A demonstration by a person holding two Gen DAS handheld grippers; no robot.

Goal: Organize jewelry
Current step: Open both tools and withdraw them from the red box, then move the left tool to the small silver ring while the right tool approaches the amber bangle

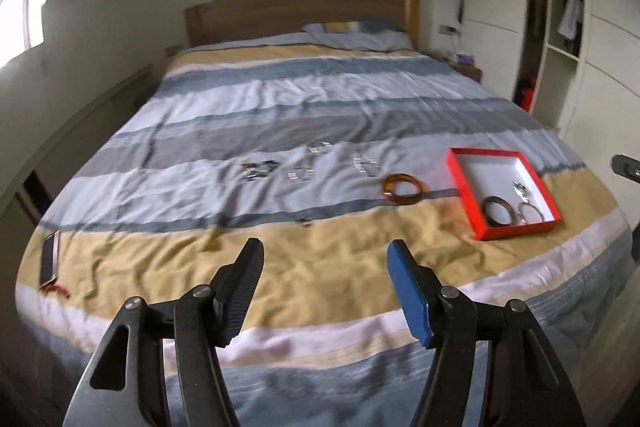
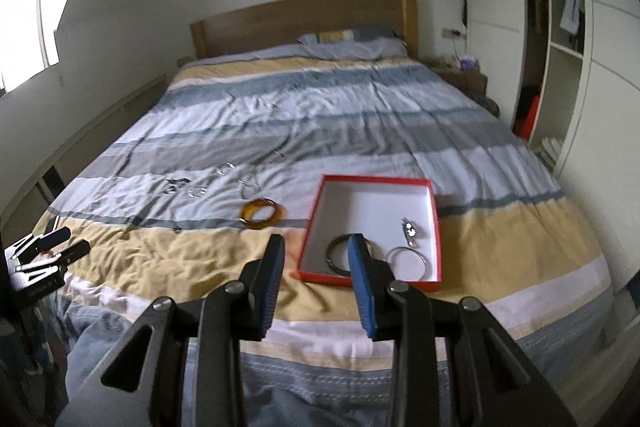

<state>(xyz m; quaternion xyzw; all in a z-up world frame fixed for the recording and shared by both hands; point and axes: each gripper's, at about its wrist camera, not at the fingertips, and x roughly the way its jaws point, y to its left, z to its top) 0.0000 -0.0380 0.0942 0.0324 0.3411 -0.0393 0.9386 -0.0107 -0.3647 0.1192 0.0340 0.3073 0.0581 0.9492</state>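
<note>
Both claws, left [image 1: 324,251] and right [image 2: 316,241], gape empty; amber bangle [image 1: 404,190] beside red box [image 1: 460,183].

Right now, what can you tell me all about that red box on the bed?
The red box is a shallow, open rectangular tray, probably cardboard, with red walls and a white inside. It lies flat on the yellow stripe of the bedcover, with no lid in sight. Inside, at its near end, sit a dark bangle, a thin silver bangle and a small shiny piece. Neither gripper touches it.
</note>
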